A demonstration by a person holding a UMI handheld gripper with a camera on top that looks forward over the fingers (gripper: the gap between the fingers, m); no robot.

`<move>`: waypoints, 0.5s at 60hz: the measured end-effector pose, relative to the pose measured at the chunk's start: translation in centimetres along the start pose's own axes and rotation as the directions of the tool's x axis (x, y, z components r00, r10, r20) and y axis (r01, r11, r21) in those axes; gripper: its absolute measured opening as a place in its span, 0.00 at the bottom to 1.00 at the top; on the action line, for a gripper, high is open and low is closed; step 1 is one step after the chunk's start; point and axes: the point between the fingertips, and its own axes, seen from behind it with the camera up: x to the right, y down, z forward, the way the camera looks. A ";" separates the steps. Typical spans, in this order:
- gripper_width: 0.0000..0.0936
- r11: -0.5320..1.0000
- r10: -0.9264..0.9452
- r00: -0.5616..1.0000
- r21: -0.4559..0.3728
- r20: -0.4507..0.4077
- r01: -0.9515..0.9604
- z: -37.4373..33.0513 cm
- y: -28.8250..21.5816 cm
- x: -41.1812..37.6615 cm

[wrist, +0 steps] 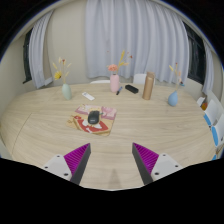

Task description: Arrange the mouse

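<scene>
A dark mouse (94,117) lies on a patterned red and cream mat (93,122) on the light wooden table (60,135), well beyond my fingers. My gripper (112,163) is open and empty, its two fingers with magenta pads (78,157) spread wide above the table's near part. Nothing is between them.
At the back stand a vase with flowers (66,88), a pink bottle (114,83), a brown box (148,85), a blue vase (173,97) and small dark items (131,89). White curtains hang behind. Blue and white things (212,118) sit at the right.
</scene>
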 end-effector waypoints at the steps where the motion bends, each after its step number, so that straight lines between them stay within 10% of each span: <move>1: 0.92 1.000 0.000 1.000 0.000 -0.001 0.000 -0.7 0.4 0.4; 30: 0.92 0.999 -0.034 0.998 0.007 -0.049 0.034 -10.2 6.7 7.7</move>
